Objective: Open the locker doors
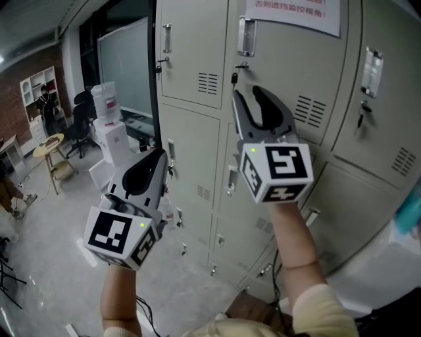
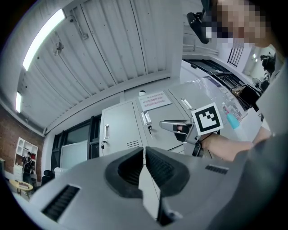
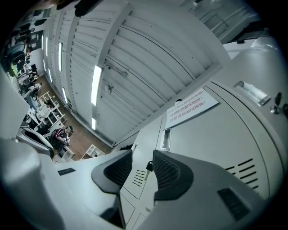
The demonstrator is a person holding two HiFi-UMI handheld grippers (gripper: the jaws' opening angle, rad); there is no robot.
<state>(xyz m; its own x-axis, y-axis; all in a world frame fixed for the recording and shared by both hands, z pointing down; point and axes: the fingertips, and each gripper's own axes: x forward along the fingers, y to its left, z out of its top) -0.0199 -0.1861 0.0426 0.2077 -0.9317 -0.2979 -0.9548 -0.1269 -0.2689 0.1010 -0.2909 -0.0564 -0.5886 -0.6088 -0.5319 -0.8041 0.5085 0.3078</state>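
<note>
A bank of beige lockers (image 1: 197,131) fills the head view, all doors closed. The middle upper door (image 1: 289,59) has a recessed handle (image 1: 246,36) and a small key (image 1: 234,78) in its lock. My right gripper (image 1: 247,91) is raised just below that key, its jaws apart and empty. In the right gripper view the key (image 3: 149,166) shows in the gap of the right gripper (image 3: 142,153), beyond the tips, with the handle (image 3: 165,139) above. My left gripper (image 1: 161,153) hangs lower left, near the lockers' left edge, jaws together, nothing held; its tips meet in the left gripper view (image 2: 144,150).
A paper notice (image 1: 296,13) is stuck on the middle door. The left upper door (image 1: 191,52) has its own handle (image 1: 167,38) and key (image 1: 158,66). A water dispenser (image 1: 105,105), a chair, a stool (image 1: 52,151) and a person (image 1: 45,99) stand far left.
</note>
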